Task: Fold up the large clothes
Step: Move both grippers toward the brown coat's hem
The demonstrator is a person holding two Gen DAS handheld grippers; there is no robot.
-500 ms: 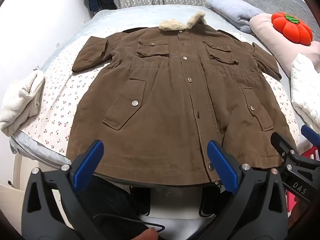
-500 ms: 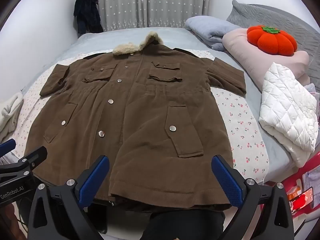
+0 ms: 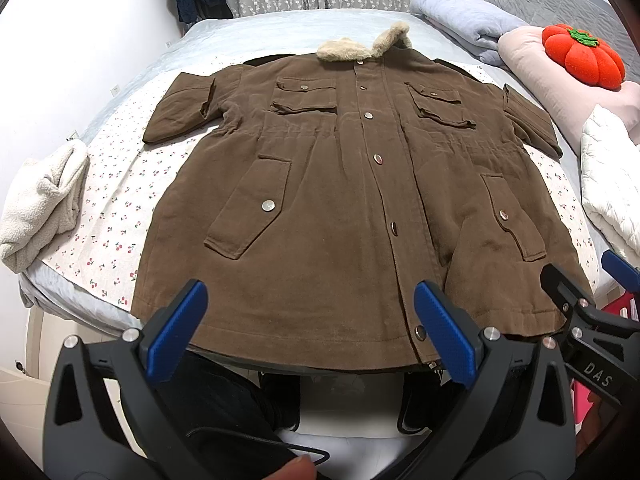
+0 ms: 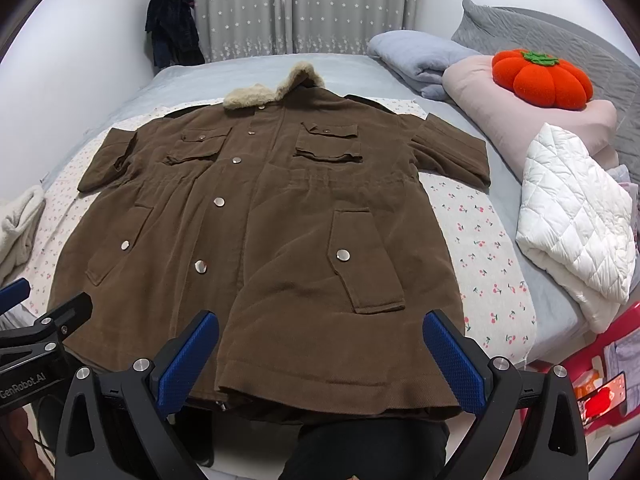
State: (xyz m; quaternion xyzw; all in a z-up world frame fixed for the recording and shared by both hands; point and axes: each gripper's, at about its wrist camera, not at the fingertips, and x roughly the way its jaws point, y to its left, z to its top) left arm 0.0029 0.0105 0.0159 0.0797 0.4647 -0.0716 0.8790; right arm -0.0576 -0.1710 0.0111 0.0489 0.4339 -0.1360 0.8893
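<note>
A brown coat [image 3: 340, 208] of matte, finely ribbed fabric lies flat and front-up on the bed [image 3: 280, 28], over a cherry-print sheet [image 3: 112, 208]. It has a beige fur collar [image 3: 360, 46], round metal snaps and four flap pockets; both sleeves are folded short. The hem hangs over the near edge. The left gripper [image 3: 310, 334] and right gripper [image 4: 320, 364] hover at the hem, jaws spread fully, blue textured pads holding nothing. A quilted white garment [image 4: 576, 224] and an orange pumpkin cushion [image 4: 540, 78] lie at right.
</note>
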